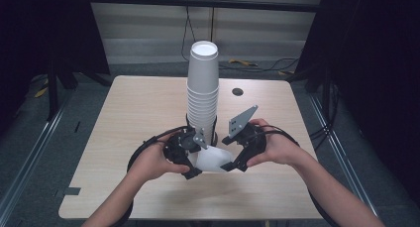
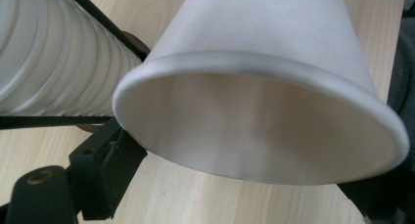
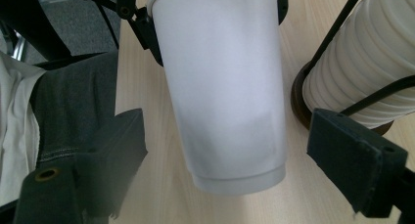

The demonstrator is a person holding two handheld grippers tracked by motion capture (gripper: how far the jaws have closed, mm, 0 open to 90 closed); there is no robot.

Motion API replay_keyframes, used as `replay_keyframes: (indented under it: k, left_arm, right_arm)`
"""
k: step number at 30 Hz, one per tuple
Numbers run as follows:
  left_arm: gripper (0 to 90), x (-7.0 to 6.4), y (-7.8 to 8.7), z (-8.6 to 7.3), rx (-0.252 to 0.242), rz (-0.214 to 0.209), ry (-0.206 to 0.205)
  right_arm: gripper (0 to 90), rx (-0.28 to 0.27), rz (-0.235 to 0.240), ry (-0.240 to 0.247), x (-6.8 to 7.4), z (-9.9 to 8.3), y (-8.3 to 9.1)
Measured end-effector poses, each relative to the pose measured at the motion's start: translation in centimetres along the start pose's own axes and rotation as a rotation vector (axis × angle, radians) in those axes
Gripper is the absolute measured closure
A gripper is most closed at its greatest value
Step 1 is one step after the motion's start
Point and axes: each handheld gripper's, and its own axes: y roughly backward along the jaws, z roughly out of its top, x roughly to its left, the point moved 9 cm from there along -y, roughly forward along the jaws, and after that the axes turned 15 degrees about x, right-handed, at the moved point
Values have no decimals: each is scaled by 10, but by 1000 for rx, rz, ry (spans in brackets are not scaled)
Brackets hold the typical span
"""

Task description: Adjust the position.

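Left gripper point(image 1: 190, 160) gripping rim of single paper cup point(image 1: 212, 158), fingers point(image 2: 105, 172) clamped on it. Cup lying sideways just above desk point(image 1: 133, 118), near side of tall cup stack point(image 1: 202, 93). Right gripper point(image 1: 233, 162) hovering at cup base, fingers point(image 3: 355, 158) spread apart, not touching.

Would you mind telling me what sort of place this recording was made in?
Probably a lab recording booth: a bare light wooden table ringed by black curtains, cables on the grey floor, and a tall stack of white paper cups.
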Motion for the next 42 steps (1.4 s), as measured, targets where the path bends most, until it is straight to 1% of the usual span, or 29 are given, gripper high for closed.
replay_keyframes:
  k: [1,2,3,5,12,14,19,22,25,27,29,31,32,35,36,38,39,41,42]
  left_arm:
    - [130,-1,0,1,-3,-3,4]
    - [130,-1,1,2,4,-1,0]
    - [129,-1,1,3,8,0,5]
    - [129,-2,1,3,27,4,-12]
    - [128,-3,2,6,51,4,-24]
    - [127,-3,3,7,47,7,-19]
    - [127,-4,1,7,58,-1,-30]
    - [127,-4,1,8,61,-2,-27]
    - [127,-3,2,9,62,6,-43]
    - [127,-4,3,9,60,1,-34]
    - [127,-3,3,9,65,7,-46]
    - [127,-3,3,9,63,7,-38]
    - [127,-4,3,9,62,2,-44]
    - [127,-4,3,10,61,-2,-43]
    - [127,-4,3,10,64,3,-50]
    - [126,-5,3,11,59,-1,-45]
    - [126,-5,3,11,58,2,-46]
    - [126,-3,4,13,53,10,-56]
    - [126,-4,5,13,54,6,-51]
  right_arm:
    - [139,4,-3,3,0,1,-1]
    - [139,8,-2,3,0,1,-2]
    - [139,12,-3,3,0,1,-3]
    - [139,18,-4,8,0,1,-4]
    - [141,35,-10,13,0,-1,-10]
    - [141,33,-12,13,0,-1,-10]
    - [141,28,-14,10,-2,-1,-10]
    - [141,32,-12,11,-1,0,-10]
    - [141,33,-13,17,-1,1,-11]
    - [141,33,-9,17,0,2,-12]
    - [141,36,-13,16,-1,3,-13]
    - [140,33,-7,15,0,4,-13]
    - [140,37,-6,13,0,4,-14]
    - [139,39,-7,15,0,5,-14]
    - [139,37,-4,14,0,6,-14]
    - [139,32,-9,15,-1,7,-14]
    - [139,31,-4,13,0,7,-15]
    - [139,36,-2,12,0,7,-15]
    - [139,37,-1,13,-1,7,-15]
